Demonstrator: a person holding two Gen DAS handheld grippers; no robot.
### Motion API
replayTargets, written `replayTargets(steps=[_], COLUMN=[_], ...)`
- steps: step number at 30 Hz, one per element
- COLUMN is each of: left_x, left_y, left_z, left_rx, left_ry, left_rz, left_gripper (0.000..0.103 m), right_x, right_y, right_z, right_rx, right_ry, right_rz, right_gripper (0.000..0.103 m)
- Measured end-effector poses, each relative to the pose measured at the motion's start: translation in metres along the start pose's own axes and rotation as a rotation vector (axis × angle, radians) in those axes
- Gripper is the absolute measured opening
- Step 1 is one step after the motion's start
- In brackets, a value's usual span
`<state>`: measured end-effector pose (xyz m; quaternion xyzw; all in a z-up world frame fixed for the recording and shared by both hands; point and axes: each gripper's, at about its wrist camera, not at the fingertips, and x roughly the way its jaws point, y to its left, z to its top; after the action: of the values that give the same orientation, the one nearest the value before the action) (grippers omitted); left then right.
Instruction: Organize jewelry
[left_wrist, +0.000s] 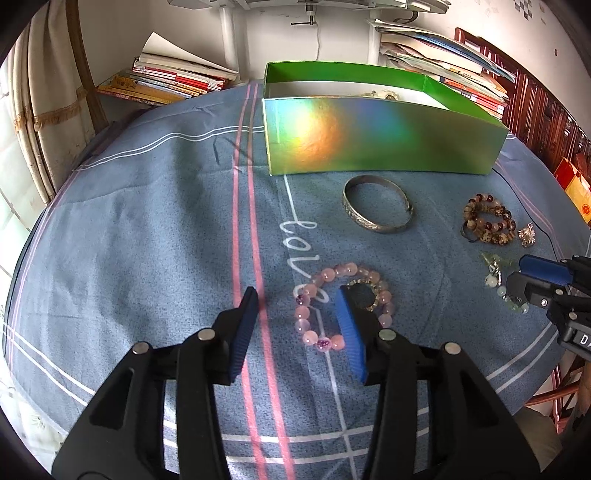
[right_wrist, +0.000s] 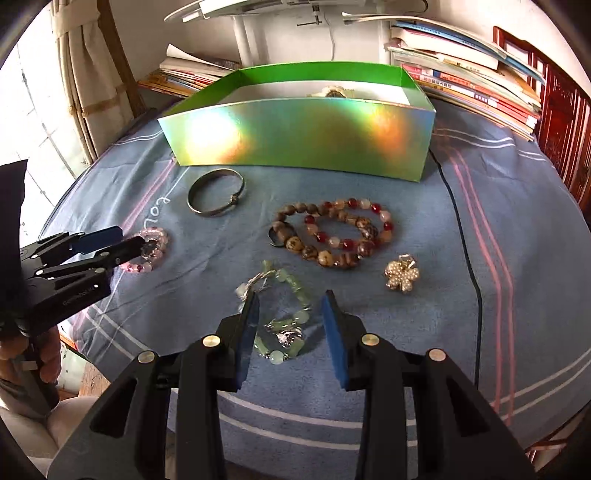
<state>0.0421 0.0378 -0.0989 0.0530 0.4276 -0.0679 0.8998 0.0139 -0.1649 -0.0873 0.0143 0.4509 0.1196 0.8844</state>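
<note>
Blue cloth (right_wrist: 424, 295); pearl brooch (right_wrist: 402, 277) clear only from right tool (right_wrist: 291, 325).

Each tool, left (left_wrist: 297, 314) and right (right_wrist: 290, 317), has black plastic arms, ribbed blue pads, round silver screws and white lettering on its body.

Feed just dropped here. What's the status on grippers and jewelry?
Both grippers open: left straddling the pink bracelet, right over the green bracelet. Nothing gripped. Box behind; bangle in between, low.
</note>
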Motion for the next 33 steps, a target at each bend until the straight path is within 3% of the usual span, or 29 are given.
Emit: replayTargets(steps=[6,12,14,18,26,33], left_x=[0.001,0.001,0.001,0.001,0.002,0.001], left_y=[0.002,0.000,0.000,0.000,0.002,0.002], left_z=[0.000,0.000,0.000,0.000,0.001,0.000], left_rx=[-0.011,-0.005,-0.006,-0.005,-0.008,-0.008], left_ry=[0.000,-0.002,-0.002,-0.004,-0.005,-0.004], left_rz=[-0.002,0.004,0.004,0.004,0.004,0.001], left_gripper=[0.049,0.051,0.052,0.052,0.055,0.058], right_x=[0.007,0.014,0.019,0.021,-0.018,-0.022], right_y=[-0.016,-0.032,-0.033,-0.026,-0.012,-0.045], right_z=[0.013,0.027,0.030,0.031,0.024,0.011], right_rx=[0.090,0.172,0.170,0.122,0.040,0.114], right_ry=[-0.010,-0.033,-0.033,-0.034,-0.103,-0.069], right_rz=[-0.075,-0.061,-0.099,-0.117,-0.033,-0.192], right_gripper=[0.036,0.036,0.035,0.012,0.012,0.012])
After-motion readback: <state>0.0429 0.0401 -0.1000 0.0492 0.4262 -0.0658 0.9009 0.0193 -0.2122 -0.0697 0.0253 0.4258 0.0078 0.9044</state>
